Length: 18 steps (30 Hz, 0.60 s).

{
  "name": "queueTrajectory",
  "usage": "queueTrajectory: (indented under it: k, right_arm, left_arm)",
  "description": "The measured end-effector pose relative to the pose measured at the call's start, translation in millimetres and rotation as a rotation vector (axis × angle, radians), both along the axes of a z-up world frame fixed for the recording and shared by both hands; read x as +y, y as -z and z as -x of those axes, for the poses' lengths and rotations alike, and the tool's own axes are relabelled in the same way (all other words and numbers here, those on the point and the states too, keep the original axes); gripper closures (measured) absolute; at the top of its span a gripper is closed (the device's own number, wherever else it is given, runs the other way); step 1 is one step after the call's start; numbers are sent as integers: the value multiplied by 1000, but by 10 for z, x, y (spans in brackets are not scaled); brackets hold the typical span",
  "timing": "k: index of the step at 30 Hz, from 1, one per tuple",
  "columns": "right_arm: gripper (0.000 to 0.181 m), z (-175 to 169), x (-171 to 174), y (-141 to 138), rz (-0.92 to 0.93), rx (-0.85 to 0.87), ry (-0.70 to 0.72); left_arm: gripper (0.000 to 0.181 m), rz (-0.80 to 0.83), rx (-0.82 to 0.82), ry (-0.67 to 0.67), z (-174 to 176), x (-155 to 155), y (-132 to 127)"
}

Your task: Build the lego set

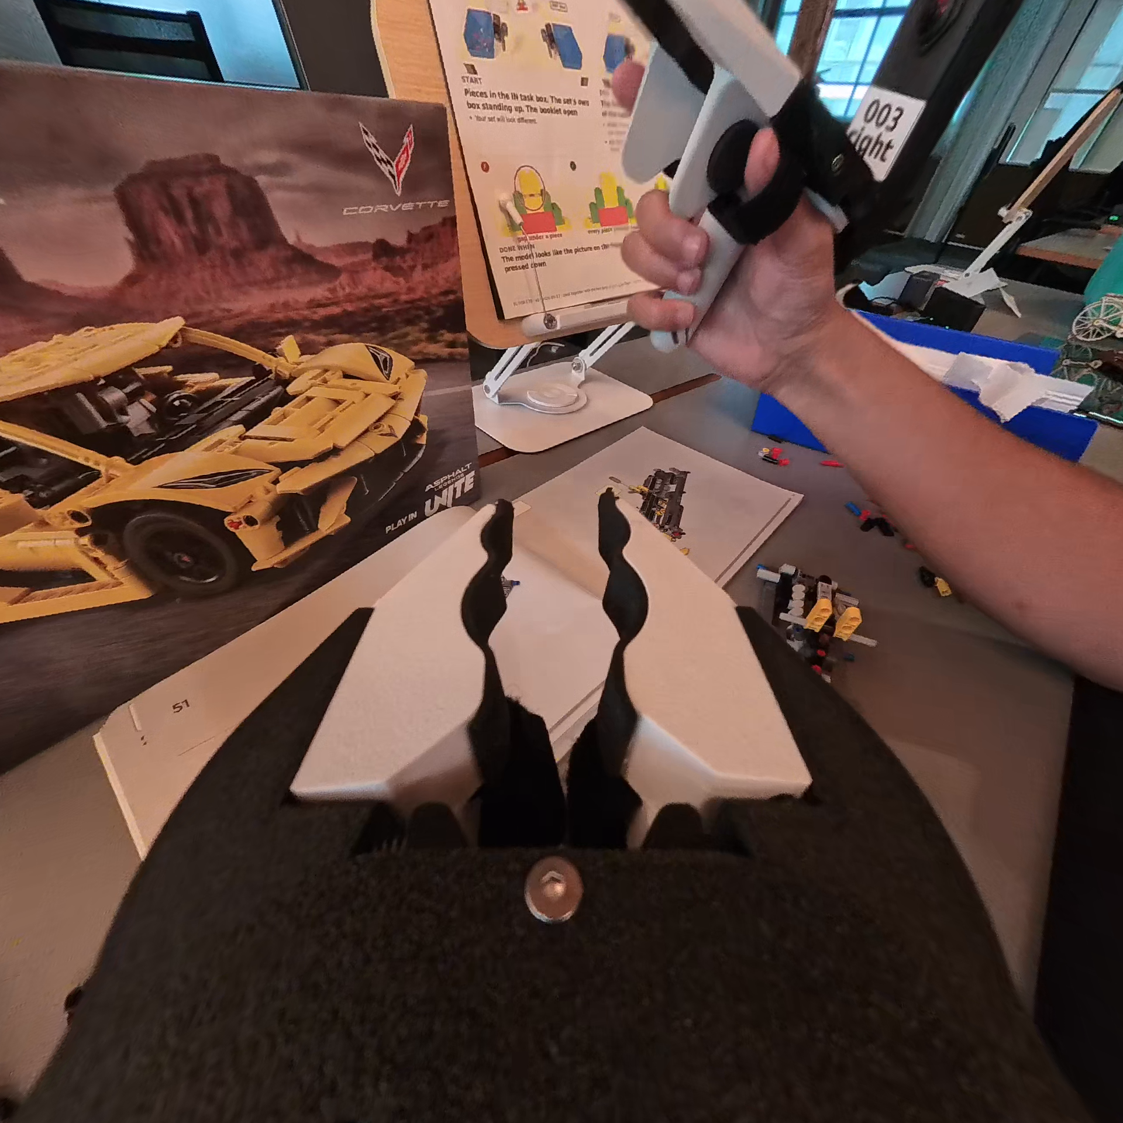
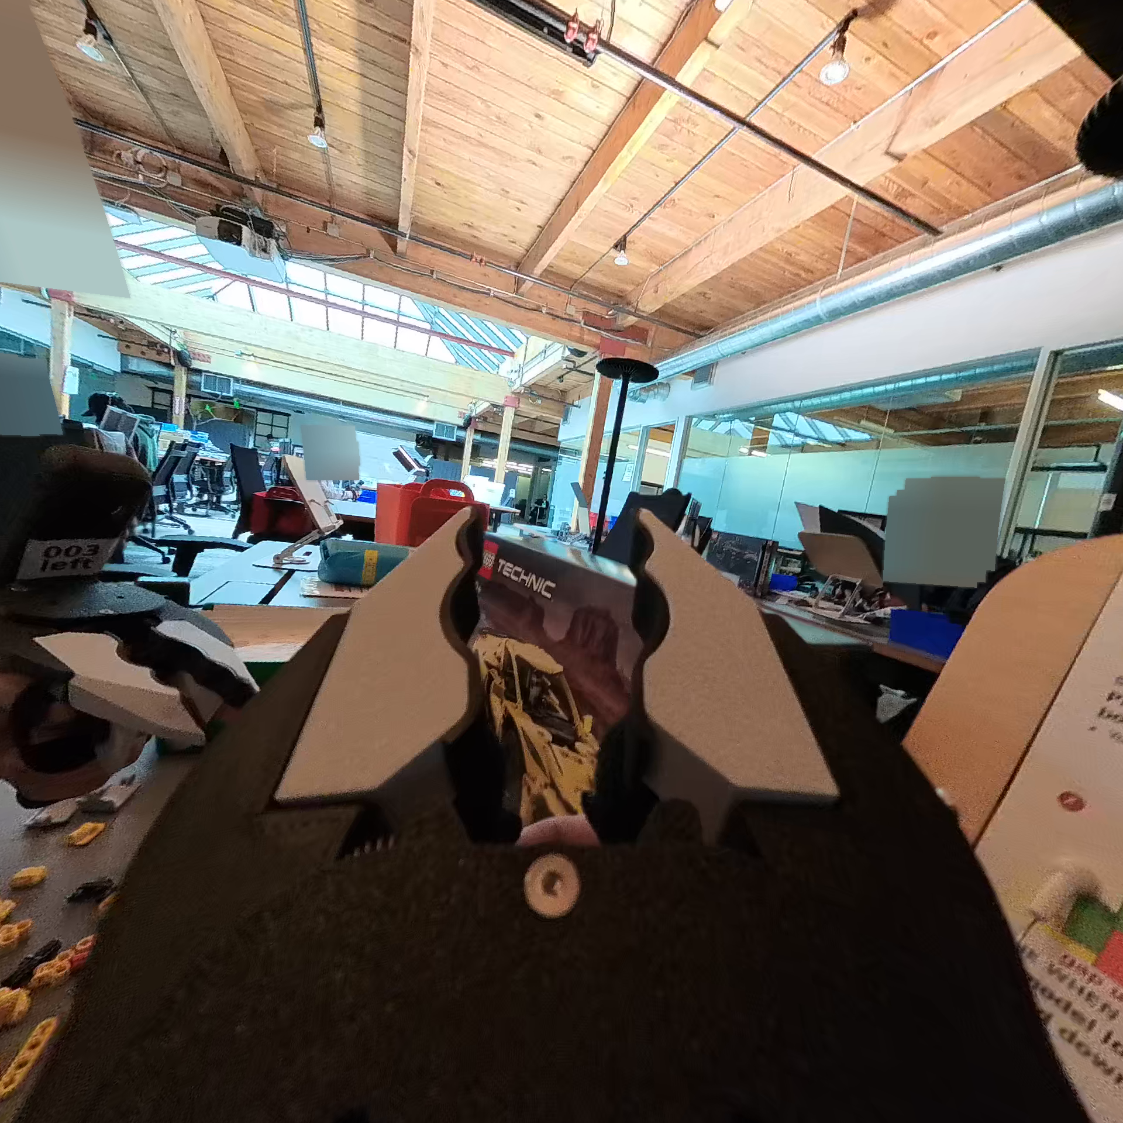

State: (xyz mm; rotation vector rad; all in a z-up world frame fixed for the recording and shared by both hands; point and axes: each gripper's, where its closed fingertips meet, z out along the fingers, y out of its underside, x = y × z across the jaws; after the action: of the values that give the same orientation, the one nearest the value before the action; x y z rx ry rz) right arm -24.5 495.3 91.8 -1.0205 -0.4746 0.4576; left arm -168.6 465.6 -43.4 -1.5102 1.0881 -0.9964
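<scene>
Currently, landmark is the set box (image 1: 212, 377), standing upright at the back of the grey table (image 1: 948, 717); yellow car on its face. In the right wrist view the box (image 2: 547, 656) shows between that gripper's fingers, well beyond them.

Instruction booklet (image 1: 717, 504) lies open and flat just in front of the box, its right page running out past the box's right edge. Task sheet on a wooden board (image 1: 425, 121) with a white stand (image 1: 565, 401) sits just right of the box, behind the booklet. Blue bin (image 1: 984, 358) is further right of the box, past the stand, white paper inside.

Left gripper (image 1: 556, 504) hovers over the booklet in front of the box. Fingers parted, nothing between them; released. A small piece shows on the page beside the left finger, too small to identify.

Right gripper (image 2: 553, 528) is raised and tilted up toward the ceiling, fingers spread, empty. In the left wrist view a hand (image 1: 735, 285) holds its handle up in front of the task sheet, right of the box.

Partly built lego assembly (image 1: 814, 614) with yellow, grey and black parts rests on the table right of the booklet's corner, well right of the box. Neither gripper touches it.

Loose small pieces (image 1: 875, 522), red, blue and black, are scattered beyond the assembly toward the bin. More loose yellow pieces (image 2: 30, 984) lie on the table under the left gripper's side in the right wrist view.
</scene>
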Motion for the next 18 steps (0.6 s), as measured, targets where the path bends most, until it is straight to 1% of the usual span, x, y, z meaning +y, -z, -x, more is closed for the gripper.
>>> queueTrajectory:
  k: [3,6,10,13,15,18]
  right_arm:
    - [135,-3,34,110,30,19,-22]
    - [134,-35,73,132,42,54,-47]
    - [134,-54,188,-20,-3,-13,-44]
    - [133,-235,214,-127,-38,41,-21]
    - [132,-281,187,-87,-15,38,-17]
    - [132,-275,42,47,20,10,-11]
  left_arm:
    - [154,13,-13,3,53,-11,-14]
    - [154,23,-23,7,112,-21,-29]
    - [155,27,-7,6,147,-10,4]
    - [154,33,4,4,134,-6,37]
    - [154,35,-4,6,114,-14,25]
    - [154,41,-20,13,81,-34,23]
